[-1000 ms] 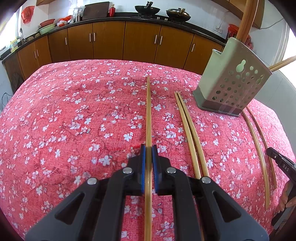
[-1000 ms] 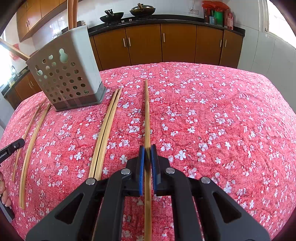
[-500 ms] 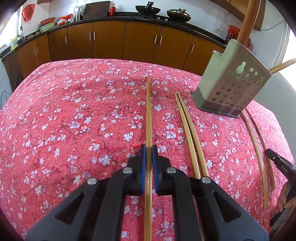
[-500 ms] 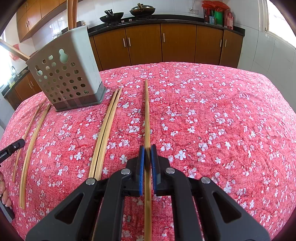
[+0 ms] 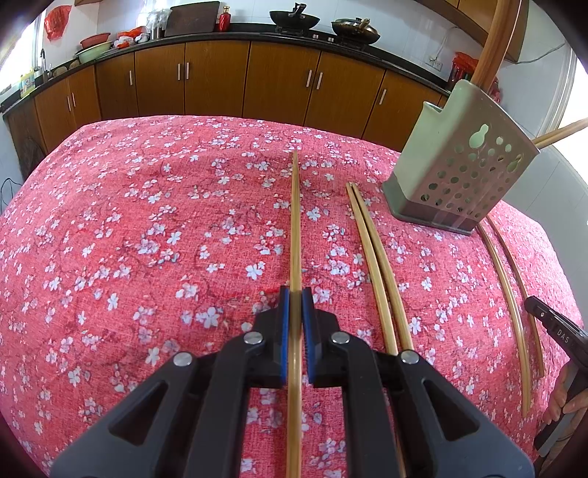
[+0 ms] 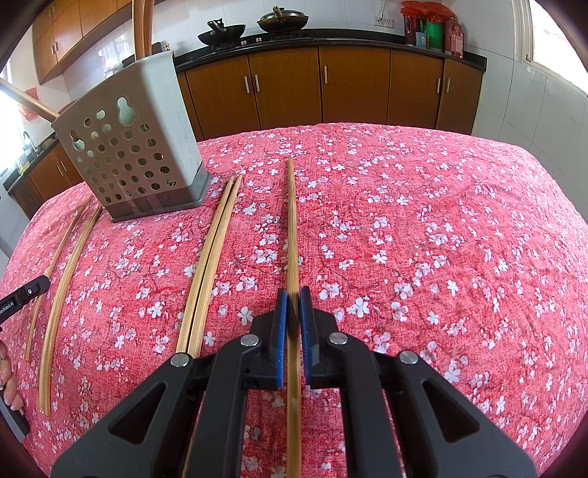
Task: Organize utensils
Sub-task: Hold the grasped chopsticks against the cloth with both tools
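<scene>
Bamboo chopstick pinched in left gripper; another in right gripper, red jars behind.

left wrist: low, close, forward-down | right wrist: likewise | shared: holder, probably same tablecloth

- The chopstick runs off the near edge in the left view, so its near end is not seen.
- The other chopstick is cut at the near edge too.
- A hand is only partly seen at the right edge.
- In the holder, the lower ends of the sticks are hidden.
</scene>
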